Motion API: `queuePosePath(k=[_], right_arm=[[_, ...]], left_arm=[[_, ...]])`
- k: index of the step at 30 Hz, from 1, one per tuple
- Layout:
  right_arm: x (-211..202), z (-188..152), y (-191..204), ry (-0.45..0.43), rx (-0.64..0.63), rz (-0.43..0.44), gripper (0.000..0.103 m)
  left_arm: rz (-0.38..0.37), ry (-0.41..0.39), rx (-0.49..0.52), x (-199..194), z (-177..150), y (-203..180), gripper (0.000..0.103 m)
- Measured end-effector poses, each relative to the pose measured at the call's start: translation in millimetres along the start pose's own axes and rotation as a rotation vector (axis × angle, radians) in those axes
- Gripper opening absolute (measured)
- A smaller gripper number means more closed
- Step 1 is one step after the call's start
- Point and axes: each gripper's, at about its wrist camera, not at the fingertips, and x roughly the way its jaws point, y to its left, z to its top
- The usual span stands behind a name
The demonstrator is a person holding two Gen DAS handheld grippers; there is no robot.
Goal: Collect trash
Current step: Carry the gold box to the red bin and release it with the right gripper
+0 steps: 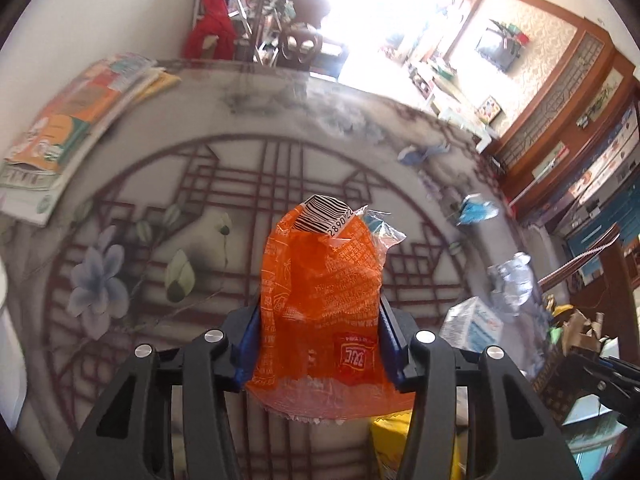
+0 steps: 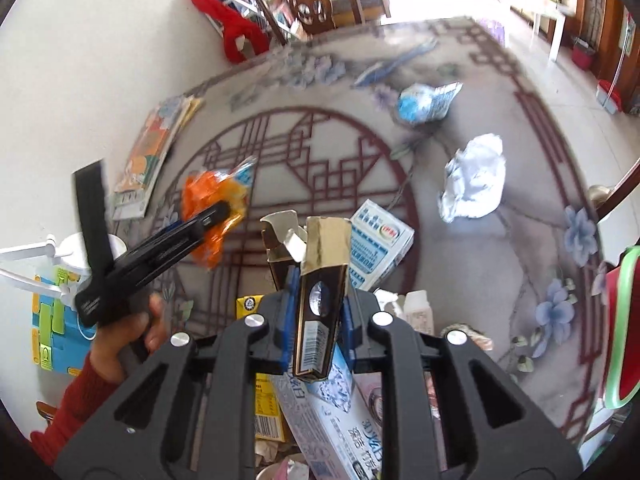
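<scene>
The crumpled orange plastic wrapper (image 1: 320, 292) is clamped between the left gripper (image 1: 320, 320) fingers, lifted above the patterned bench (image 1: 168, 184). The right gripper (image 2: 316, 312) fingers grasp a black-and-gold torn cardboard box (image 2: 320, 296) upright. Crumpled white paper (image 2: 474, 180) lies well apart, near the bench edge.

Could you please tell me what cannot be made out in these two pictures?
- Left wrist view: the table behind the orange wrapper is hidden by it.
- Right wrist view: the blue packet is blurred, so its print is unreadable.
- Right wrist view: the bottom edge cuts off the trash under the gold box.
</scene>
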Motion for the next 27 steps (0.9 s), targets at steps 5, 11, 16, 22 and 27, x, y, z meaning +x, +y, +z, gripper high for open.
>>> queuePosePath(k=[5, 11, 16, 22, 27], right_arm=[[-30, -6, 4, -0.066, -0.026, -0.004, 0.019], [-58, -19, 5, -0.114, -0.037, -0.005, 0.019], [-78, -31, -3, -0.149, -0.021, -0.013, 0.019], [-103, -42, -21, -0.203, 0.023, -0.033, 0.019], [-126, -53, -41, -0.249, 0.065, -0.082, 0.019]], left_arm=[[-0.01, -0.074, -0.018, -59, -13, -18, 0.047], [-0.013, -0.108, -0.037, -100, -34, -33, 0.048], [-0.019, -0.127, -0.019, -117, -43, -47, 0.048], [-0.043, -0.148, 0.049, -129, -49, -77, 0.048], [-0.081, -0.157, 0.098, -133, -52, -104, 0.048]])
